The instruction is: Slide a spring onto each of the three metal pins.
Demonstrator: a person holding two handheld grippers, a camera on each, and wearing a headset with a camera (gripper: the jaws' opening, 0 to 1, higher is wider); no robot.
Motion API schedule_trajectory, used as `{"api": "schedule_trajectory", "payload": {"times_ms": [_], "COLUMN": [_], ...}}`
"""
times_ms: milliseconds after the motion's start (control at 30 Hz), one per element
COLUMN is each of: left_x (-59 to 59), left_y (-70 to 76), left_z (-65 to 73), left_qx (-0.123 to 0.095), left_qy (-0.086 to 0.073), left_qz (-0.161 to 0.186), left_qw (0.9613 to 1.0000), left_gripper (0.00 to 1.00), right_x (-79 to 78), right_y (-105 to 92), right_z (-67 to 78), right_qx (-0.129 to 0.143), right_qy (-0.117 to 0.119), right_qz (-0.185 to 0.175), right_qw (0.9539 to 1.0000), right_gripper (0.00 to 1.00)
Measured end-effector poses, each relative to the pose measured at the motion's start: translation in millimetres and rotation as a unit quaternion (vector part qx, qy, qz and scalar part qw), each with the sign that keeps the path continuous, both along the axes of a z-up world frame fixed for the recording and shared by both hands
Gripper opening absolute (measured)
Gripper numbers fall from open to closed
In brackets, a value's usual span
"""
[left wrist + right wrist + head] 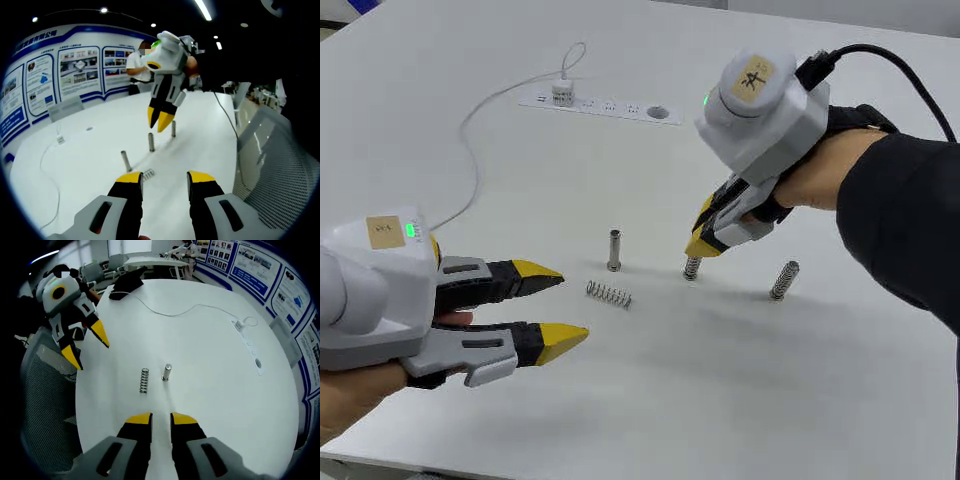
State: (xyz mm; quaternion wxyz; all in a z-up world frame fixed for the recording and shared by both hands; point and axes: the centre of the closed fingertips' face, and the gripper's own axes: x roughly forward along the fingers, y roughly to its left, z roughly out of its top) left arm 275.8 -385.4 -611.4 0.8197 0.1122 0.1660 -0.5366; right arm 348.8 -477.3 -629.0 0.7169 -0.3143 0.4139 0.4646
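Left gripper [572, 305] gapes; right gripper view shows bare pin [166, 372], loose spring [144, 380].

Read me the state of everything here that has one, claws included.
Bare pin: upright, no spring.
Middle pin: upright, spring on it.
Third pin: spring on it.
Loose spring: lying flat near the bare pin.
Left claw: open, empty.
Right claw: narrowly open, empty, above the middle pin.
Power strip: one white plug in.
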Motion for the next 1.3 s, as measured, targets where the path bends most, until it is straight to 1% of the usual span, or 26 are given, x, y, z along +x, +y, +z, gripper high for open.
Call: {"api": "schedule_trajectory", "payload": {"times_ms": [100, 167, 200, 367, 433, 800, 933, 1067, 1233, 1300], "left_x": [0.2, 0.3, 0.4, -0.3, -0.8, -0.6, -0.8, -0.9, -1.3, -1.3], "left_y": [1.0, 1.9, 2.5, 3.3, 3.2, 3.4, 3.9, 4.8, 5.8, 6.4], "left_z": [0.6, 1.0, 1.2, 1.3, 1.0, 1.0, 0.8, 0.5, 0.1, 0.3], "left_qx": [0.0, 0.0, -0.001, -0.002, -0.001, -0.001, -0.001, 0.0, 0.002, 0.001], "left_qy": [-0.001, -0.001, -0.001, -0.001, -0.001, -0.002, -0.002, -0.001, -0.001, -0.001], "left_qz": [0.002, 0.003, 0.003, 0.005, 0.005, 0.007, 0.007, 0.008, 0.009, 0.01], "left_qw": [1.0, 1.0, 1.0, 1.0, 1.0, 1.0, 1.0, 1.0, 1.0, 1.0], "left_gripper": [0.36, 0.36, 0.36, 0.36, 0.36, 0.36, 0.36, 0.36, 0.36, 0.36], "right_x": [-1.2, -4.7, -6.0, -9.3, -10.9, -13.3, -13.0, -10.2, -13.7, -13.5], "right_y": [11.7, 17.0, 20.9, 31.0, 34.9, 49.8, 52.6, 54.1, 57.6, 57.7], "right_z": [-7.9, -12.5, -17.4, -32.1, -35.7, -55.6, -62.4, -70.2, -77.6, -82.6], "right_qx": [0.004, 0.005, 0.004, 0.002, 0.003, 0.011, 0.009, 0.01, 0.006, 0.003], "right_qy": [0.005, 0.01, 0.013, 0.022, 0.025, 0.037, 0.038, 0.043, 0.05, 0.053], "right_qz": [0.006, 0.009, 0.011, 0.014, 0.014, 0.0, -0.005, -0.019, -0.02, -0.021], "right_qw": [1.0, 0.9999, 0.9998, 0.9997, 0.9996, 0.9993, 0.9992, 0.9988, 0.9985, 0.9984], "right_gripper": [0.15, 0.15, 0.15, 0.15, 0.15, 0.15, 0.15, 0.15, 0.15, 0.15]}}
